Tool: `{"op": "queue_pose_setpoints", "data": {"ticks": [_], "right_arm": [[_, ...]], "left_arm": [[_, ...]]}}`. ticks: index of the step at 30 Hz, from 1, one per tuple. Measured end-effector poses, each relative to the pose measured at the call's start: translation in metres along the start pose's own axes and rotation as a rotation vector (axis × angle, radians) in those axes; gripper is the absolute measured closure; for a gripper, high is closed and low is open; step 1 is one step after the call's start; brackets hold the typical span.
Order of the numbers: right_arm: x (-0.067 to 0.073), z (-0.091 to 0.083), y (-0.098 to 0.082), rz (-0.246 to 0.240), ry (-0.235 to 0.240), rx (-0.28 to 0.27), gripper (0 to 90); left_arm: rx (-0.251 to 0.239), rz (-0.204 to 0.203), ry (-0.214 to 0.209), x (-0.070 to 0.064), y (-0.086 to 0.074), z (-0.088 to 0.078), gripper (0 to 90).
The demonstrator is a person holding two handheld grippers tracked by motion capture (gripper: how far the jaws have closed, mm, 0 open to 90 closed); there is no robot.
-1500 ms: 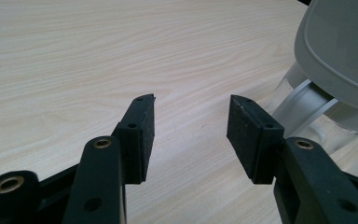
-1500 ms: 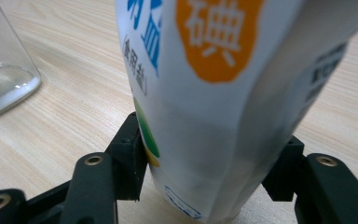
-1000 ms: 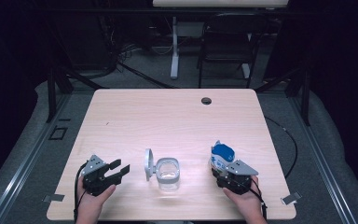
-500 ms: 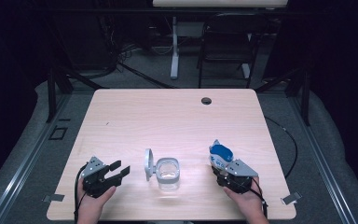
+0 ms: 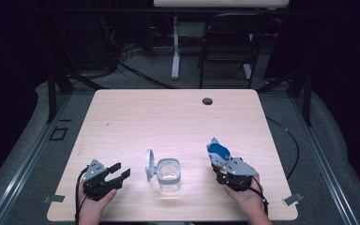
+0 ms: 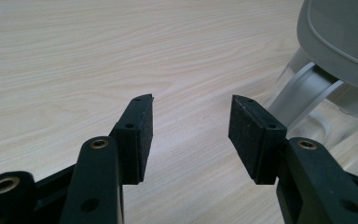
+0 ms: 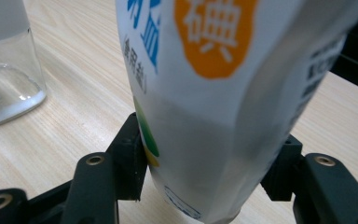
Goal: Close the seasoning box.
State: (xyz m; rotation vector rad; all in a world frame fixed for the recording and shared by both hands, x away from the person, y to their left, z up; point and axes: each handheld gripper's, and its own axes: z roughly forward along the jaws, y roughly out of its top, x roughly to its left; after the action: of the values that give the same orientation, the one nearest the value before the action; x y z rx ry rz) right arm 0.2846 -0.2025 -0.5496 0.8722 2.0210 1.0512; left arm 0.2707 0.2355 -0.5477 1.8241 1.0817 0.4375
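**Bag held beside open jar; left claw free**

Tabletop (image 5: 178,117): pale wood. All working items sit along its near edge.

Jar (image 5: 168,174): clear, standing upright near the middle of the near edge, between the two claws. Its grey lid (image 5: 149,165) is swung up on the jar's left side, so the mouth is open.

Bag (image 5: 218,153): white with blue and orange print, clamped in the right claw (image 5: 225,169) to the right of the jar and apart from it. In the right gripper view the pads press on the bag's lower part from both sides, and its bottom edge sits at the tabletop. Compared with a second ago, the bag has drifted slightly toward the jar. Judgement: the bag is being brought in to pour into the open jar; pouring has not begun.

Left claw (image 5: 118,172): jaws about half apart, having just opened slightly further. Nothing lies between the pads. In the left gripper view the jar and lid stand just ahead and to the right, untouched.
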Motion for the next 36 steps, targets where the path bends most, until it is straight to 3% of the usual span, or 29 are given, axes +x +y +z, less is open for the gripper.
{"op": "queue_pose_setpoints", "data": {"ticks": [4,16,24,30,34,36], "right_arm": [[0.001,-0.001,0.005,-0.036,-0.026,-0.001,43.3],[0.007,-0.002,0.016,-0.148,-0.059,0.011,43.3],[0.009,-0.002,0.023,-0.187,-0.085,0.01,43.3],[0.013,-0.002,0.026,-0.237,-0.094,0.025,43.3],[0.015,-0.001,0.028,-0.262,-0.104,0.026,43.3],[0.015,-0.001,0.029,-0.268,-0.105,0.028,43.3]], "left_arm": [[-0.03,-0.03,-0.008,-0.001,-0.003,0.0,49.1],[0.005,0.011,0.026,-0.001,-0.007,0.001,47.7],[-0.007,0.029,0.04,0.0,-0.008,-0.002,43.8],[0.007,0.004,0.035,0.004,-0.011,-0.002,40.9],[-0.021,0.042,0.047,0.002,-0.012,-0.001,39.8],[-0.018,0.037,0.043,0.003,-0.012,-0.002,39.8]]}}
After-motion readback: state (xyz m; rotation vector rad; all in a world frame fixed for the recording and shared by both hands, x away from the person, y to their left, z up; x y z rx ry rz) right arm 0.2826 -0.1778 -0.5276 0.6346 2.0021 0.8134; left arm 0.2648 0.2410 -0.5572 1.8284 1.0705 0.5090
